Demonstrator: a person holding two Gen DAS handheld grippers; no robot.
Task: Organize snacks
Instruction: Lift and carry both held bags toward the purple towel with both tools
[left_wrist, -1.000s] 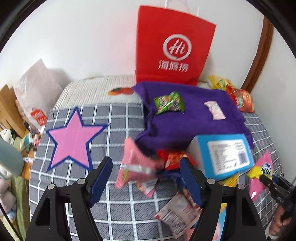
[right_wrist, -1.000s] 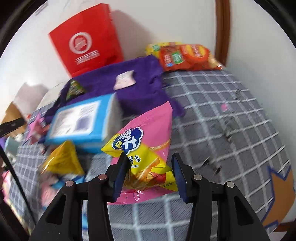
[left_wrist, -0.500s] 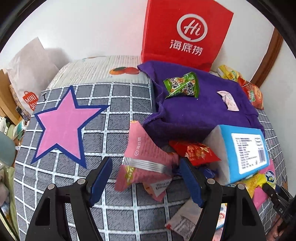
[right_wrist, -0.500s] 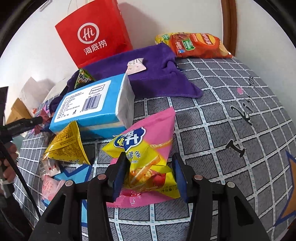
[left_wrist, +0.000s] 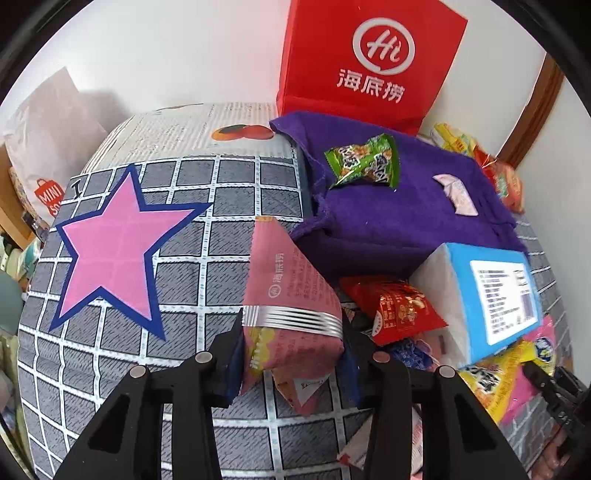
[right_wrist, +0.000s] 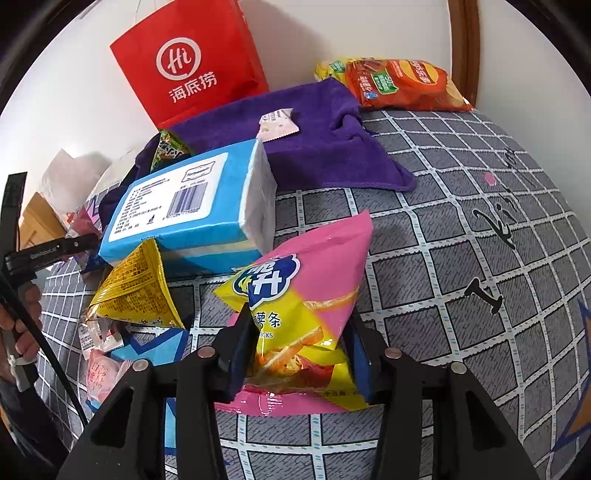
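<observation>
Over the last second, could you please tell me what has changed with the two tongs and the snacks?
The left tongs have just closed onto the pink packet, which earlier lay loose between wide-open fingers. The right tongs have just narrowed a little on the pink and yellow chip bag already between them. The blue tissue pack, purple towel and red paper bag stayed put.

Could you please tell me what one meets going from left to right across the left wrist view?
White Miniso bag → pink star on the bedcover → pink snack packet → red snack packet → blue tissue pack
</observation>
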